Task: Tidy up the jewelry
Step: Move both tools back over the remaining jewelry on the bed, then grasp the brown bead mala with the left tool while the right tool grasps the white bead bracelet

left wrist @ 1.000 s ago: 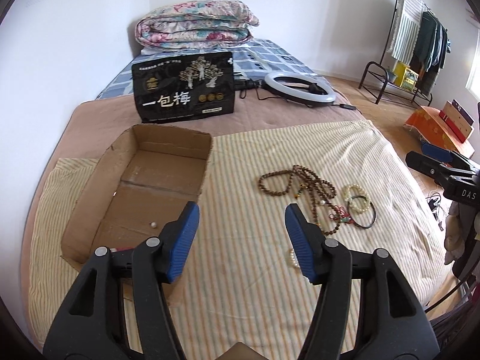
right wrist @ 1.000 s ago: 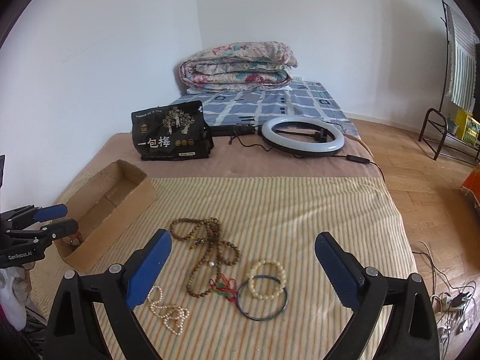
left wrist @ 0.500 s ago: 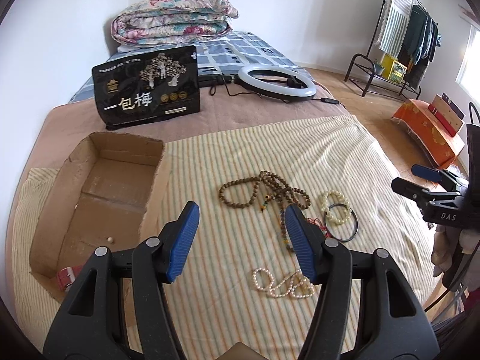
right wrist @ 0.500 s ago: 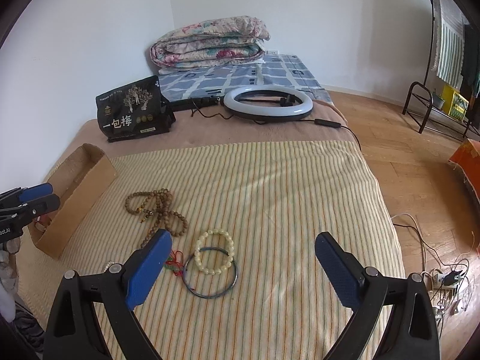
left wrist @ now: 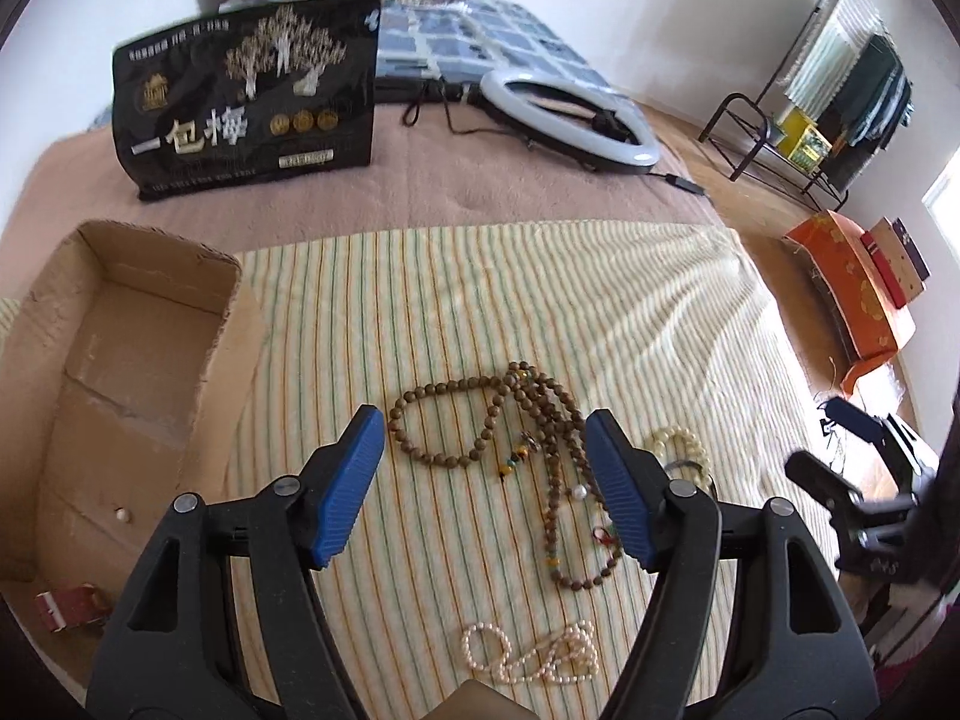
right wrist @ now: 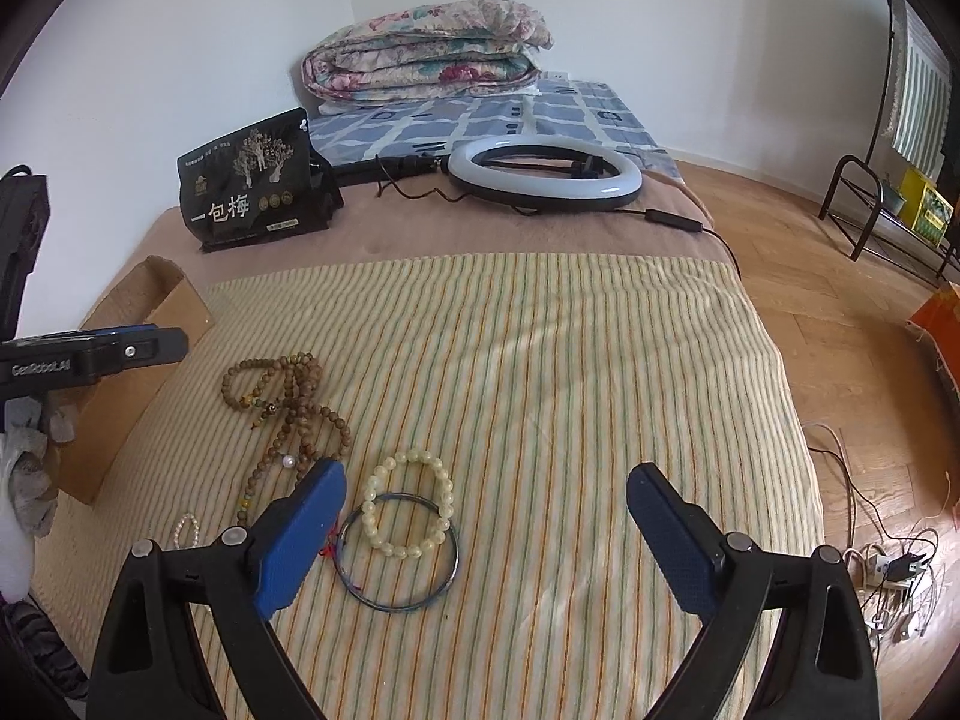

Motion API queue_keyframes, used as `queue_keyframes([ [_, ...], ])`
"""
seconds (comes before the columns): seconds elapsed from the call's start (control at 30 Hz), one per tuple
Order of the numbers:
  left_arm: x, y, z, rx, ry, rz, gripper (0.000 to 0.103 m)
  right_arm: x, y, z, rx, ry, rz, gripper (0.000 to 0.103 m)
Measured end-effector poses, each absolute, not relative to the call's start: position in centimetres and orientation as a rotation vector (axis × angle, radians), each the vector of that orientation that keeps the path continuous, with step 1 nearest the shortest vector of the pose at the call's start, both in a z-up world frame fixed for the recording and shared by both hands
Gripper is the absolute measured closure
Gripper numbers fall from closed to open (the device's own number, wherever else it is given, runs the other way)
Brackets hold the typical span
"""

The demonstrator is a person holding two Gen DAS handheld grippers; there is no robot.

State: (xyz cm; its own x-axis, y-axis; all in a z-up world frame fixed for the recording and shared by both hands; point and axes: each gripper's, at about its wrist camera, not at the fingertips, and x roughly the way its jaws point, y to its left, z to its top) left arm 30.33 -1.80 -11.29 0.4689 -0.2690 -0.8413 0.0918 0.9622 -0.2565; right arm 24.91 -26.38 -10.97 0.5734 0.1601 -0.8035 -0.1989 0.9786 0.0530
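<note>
Most of the sorting is still to do. The box [left wrist: 90, 372] at the left of the bed [left wrist: 540, 300] holds only 1 loose bead [left wrist: 122, 515] and a small red item [left wrist: 63, 609] near its front wall; what that item is I cannot tell. The rest of the jewelry lies on the striped cloth: the wooden beads [left wrist: 528, 438], a pearl strand [left wrist: 534, 654] nearest the camera, and to the right a pale bracelet [right wrist: 414, 510] overlapping a dark bangle [right wrist: 399, 552].

The left tongs [left wrist: 486, 486] are spread wide and empty, poised above the wooden beads. The right tongs [right wrist: 486, 534] are also wide open with nothing in them, the bracelet and bangle just inside their left pad. By my reckoning 4 pieces remain to be boxed.
</note>
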Motion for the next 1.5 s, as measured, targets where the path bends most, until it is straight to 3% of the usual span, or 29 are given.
queue_keyframes([
  [0.53, 35.7, -1.8, -17.9, -0.273, 1.224, -0.208, 0.032, 26.8, -25.9, -13.3, -0.074, 0.977, 0.222, 0.011],
  [0.77, 36.2, -1.7, -18.5, -0.410, 1.250, -0.256, 0.031, 27.0, -26.1, -13.8, -0.062, 0.990, 0.219, 0.011],
  [0.97, 35.3, -3.4, -17.9, -0.344, 1.256, -0.275, 0.031, 27.2, -26.2, -13.9, -0.039, 1.000, 0.224, 0.012],
  [1.07, 34.8, -4.6, -17.5, -0.266, 1.246, -0.270, 0.031, 27.5, -25.8, -14.4, -0.044, 1.033, 0.240, 0.021],
  [1.23, 34.1, -6.5, -17.4, -0.149, 1.229, -0.281, 0.031, 28.2, -26.1, -15.7, -0.016, 1.104, 0.245, 0.044],
  [1.5, 33.6, -8.7, -18.1, -0.056, 1.218, -0.266, 0.031, 28.4, -25.2, -16.5, -0.043, 1.120, 0.296, 0.060],
])
